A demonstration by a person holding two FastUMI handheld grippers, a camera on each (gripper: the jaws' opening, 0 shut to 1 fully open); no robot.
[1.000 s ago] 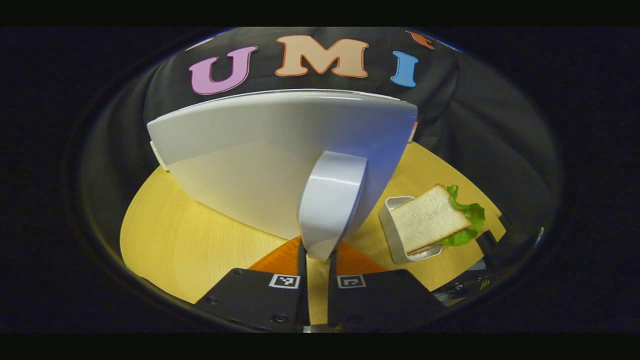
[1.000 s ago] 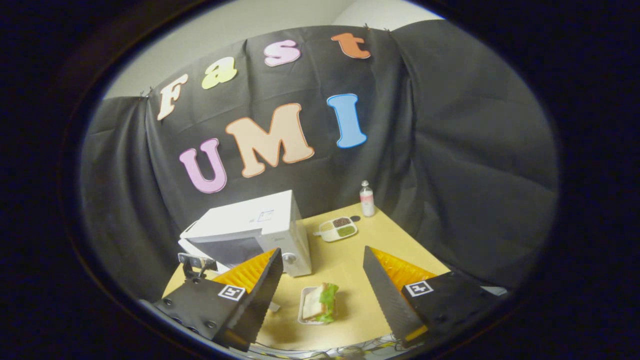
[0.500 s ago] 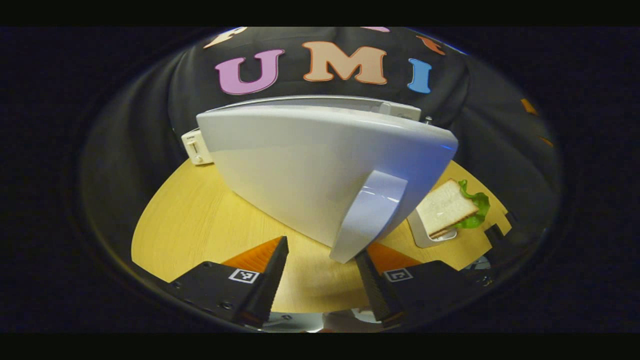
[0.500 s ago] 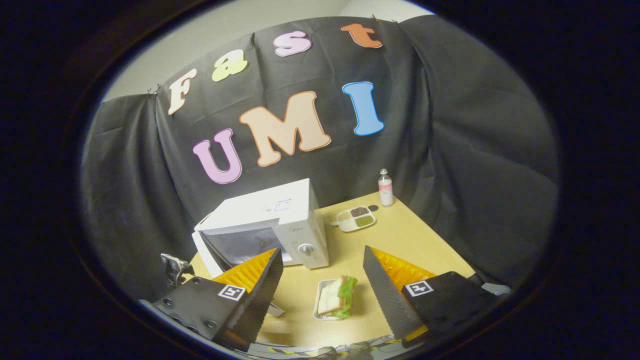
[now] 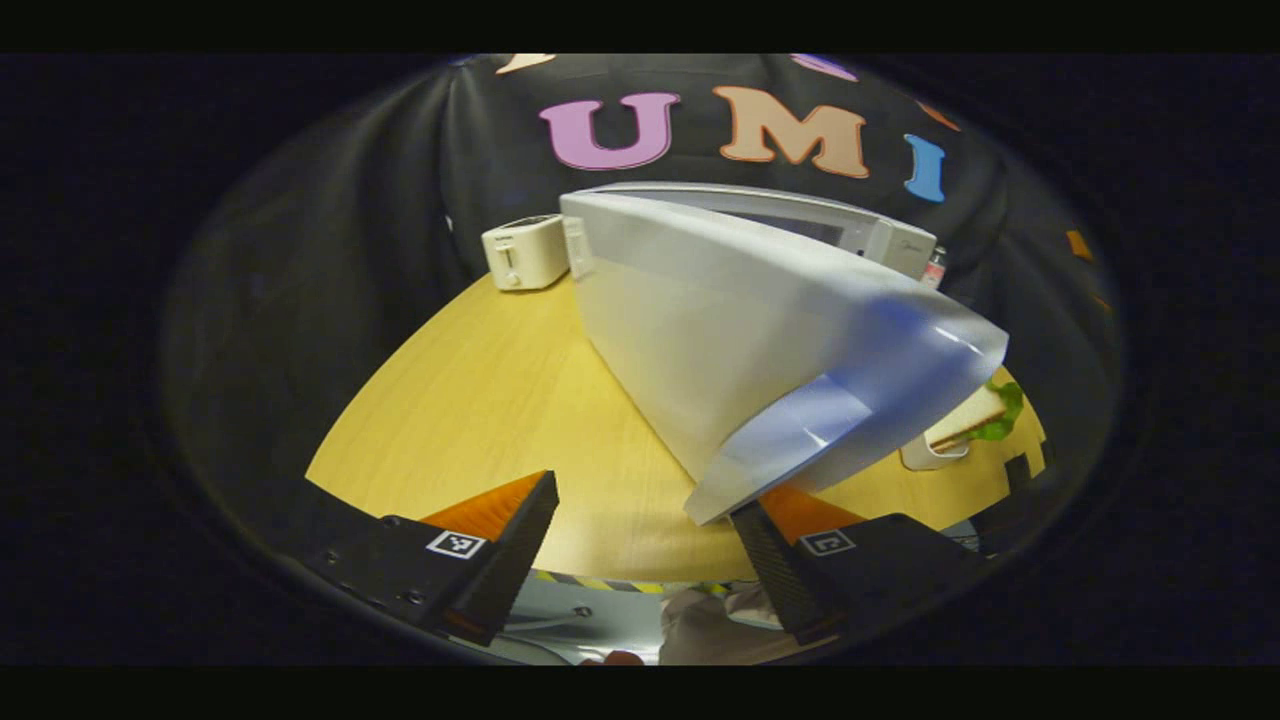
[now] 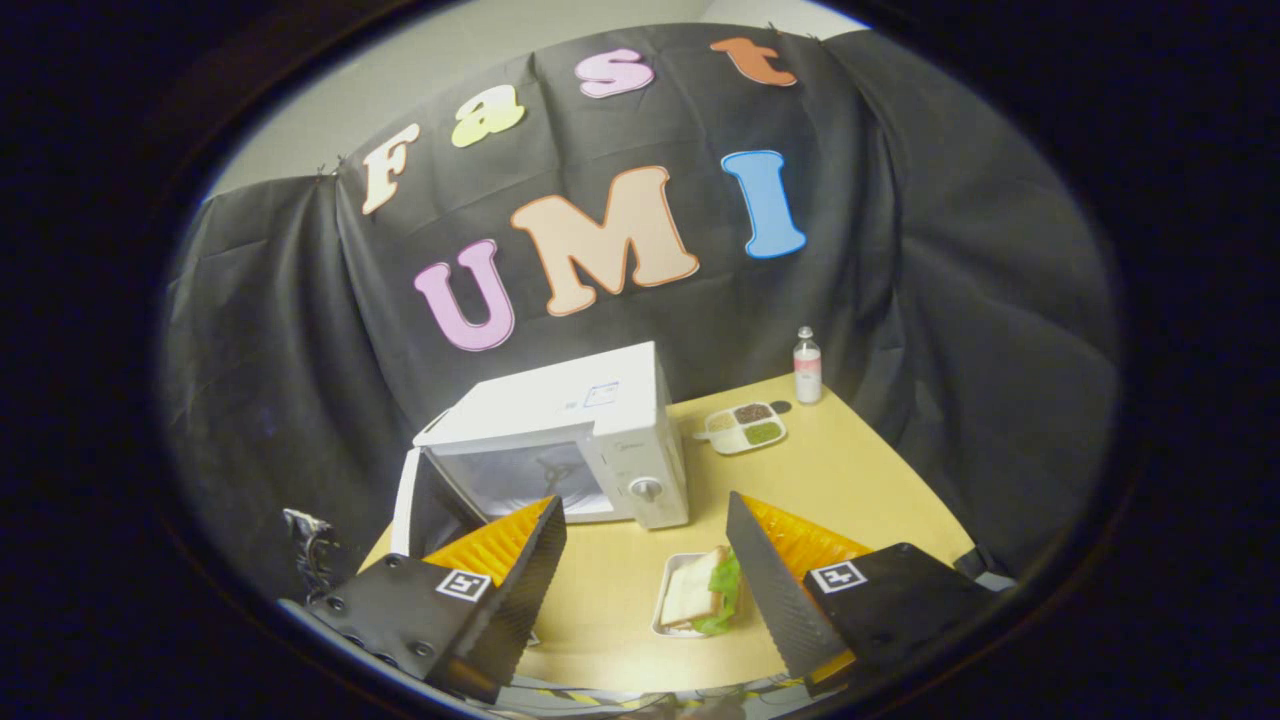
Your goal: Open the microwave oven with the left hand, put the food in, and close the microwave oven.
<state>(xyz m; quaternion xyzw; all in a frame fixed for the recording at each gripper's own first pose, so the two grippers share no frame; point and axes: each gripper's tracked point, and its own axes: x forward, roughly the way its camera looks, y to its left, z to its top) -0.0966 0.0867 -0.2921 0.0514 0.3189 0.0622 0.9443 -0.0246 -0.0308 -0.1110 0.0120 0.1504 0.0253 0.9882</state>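
The white microwave (image 6: 560, 415) stands on the wooden table (image 6: 850, 480) with its door (image 6: 408, 505) swung wide to the left and the cavity (image 6: 520, 475) showing. In the left gripper view the door (image 5: 720, 330) looms close, and its handle (image 5: 800, 440) ends just above my right-hand finger (image 5: 780, 560). My left gripper (image 5: 648, 495) is open and holds nothing. The sandwich (image 6: 700, 598) with lettuce lies in a small white tray in front of the microwave; my right gripper (image 6: 645, 530) hangs open above it. The sandwich (image 5: 975, 418) peeks out behind the door.
A white toaster (image 5: 525, 250) sits at the table's far left by the cloth wall. A divided dish of sauces (image 6: 745, 428) and a small bottle (image 6: 806, 365) stand right of the microwave. The near table edge (image 5: 600, 580) lies under my left gripper.
My left gripper let go of the door handle and opened. The door swung from slightly ajar to wide open. The right gripper stayed open and shifted slightly towards the sandwich.
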